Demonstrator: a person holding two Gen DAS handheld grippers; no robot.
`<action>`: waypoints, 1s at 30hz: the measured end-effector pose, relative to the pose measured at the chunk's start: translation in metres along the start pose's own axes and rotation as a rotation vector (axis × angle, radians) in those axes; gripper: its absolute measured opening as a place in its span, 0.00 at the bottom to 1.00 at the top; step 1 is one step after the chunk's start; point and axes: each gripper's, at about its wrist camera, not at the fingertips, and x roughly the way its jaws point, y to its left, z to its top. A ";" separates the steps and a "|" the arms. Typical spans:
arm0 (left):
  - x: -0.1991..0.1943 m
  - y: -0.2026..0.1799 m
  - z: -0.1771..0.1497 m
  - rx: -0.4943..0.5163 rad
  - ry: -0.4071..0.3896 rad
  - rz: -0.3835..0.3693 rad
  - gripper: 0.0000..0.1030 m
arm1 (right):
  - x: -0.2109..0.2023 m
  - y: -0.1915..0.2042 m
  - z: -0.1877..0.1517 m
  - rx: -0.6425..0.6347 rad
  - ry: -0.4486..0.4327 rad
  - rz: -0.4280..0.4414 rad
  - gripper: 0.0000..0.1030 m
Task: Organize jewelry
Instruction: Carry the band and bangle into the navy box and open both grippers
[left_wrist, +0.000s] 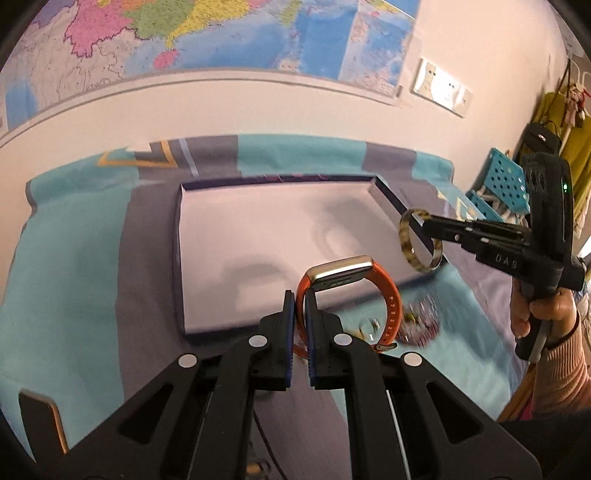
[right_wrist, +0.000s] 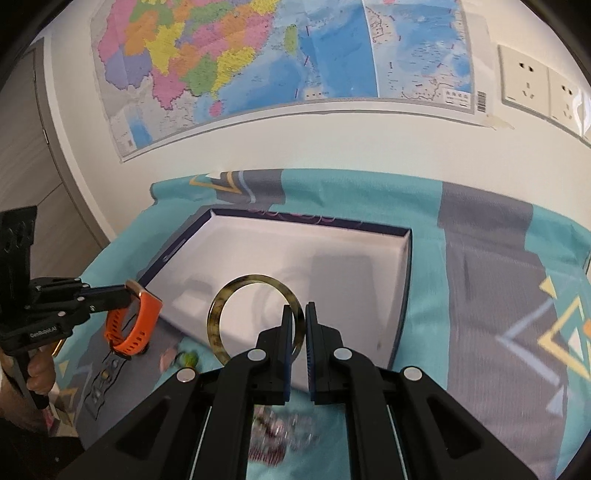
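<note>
Nearest in the left wrist view, the left claw (left_wrist: 300, 299) is clamped on the strap of an orange watch (left_wrist: 351, 291), its pads pinching the band low in the centre of the frame. The watch's pale metal case sits on top of the loop, held up in the air over the near edge of the box. In the right wrist view the same watch (right_wrist: 135, 325) hangs at the left edge of the frame, just outside the box's near left corner.

The right claw (right_wrist: 300, 314) is closed tight on a mottled brown bangle (right_wrist: 221, 314), gripping its rim so the ring stands upright in the middle of the frame over the near part of the box. From the left wrist view the bangle (left_wrist: 419, 243) shows at the right, over the box's right wall.

Below the claws, on the teal and grey cloth (right_wrist: 480, 258) that covers the counter, lie a blurred beaded piece (right_wrist: 280, 435) and a few small trinkets (right_wrist: 186, 358), too smeared to identify.

Further back sits the shallow box (left_wrist: 179, 258), dark-walled with a white floor. Nothing lies inside it; only soft shadows fall on the lining.

Beyond, a coloured map (right_wrist: 258, 55) hangs on the wall across the top of the frame, with wall sockets (right_wrist: 535, 81) at the upper right.
</note>
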 end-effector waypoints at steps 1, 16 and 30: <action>0.005 0.002 0.006 -0.002 0.001 0.008 0.06 | 0.005 0.000 0.006 -0.002 0.004 -0.001 0.05; 0.082 0.026 0.069 -0.045 0.059 0.047 0.06 | 0.082 -0.018 0.058 0.016 0.091 -0.062 0.05; 0.140 0.038 0.093 -0.081 0.148 0.105 0.06 | 0.130 -0.021 0.074 0.016 0.189 -0.101 0.05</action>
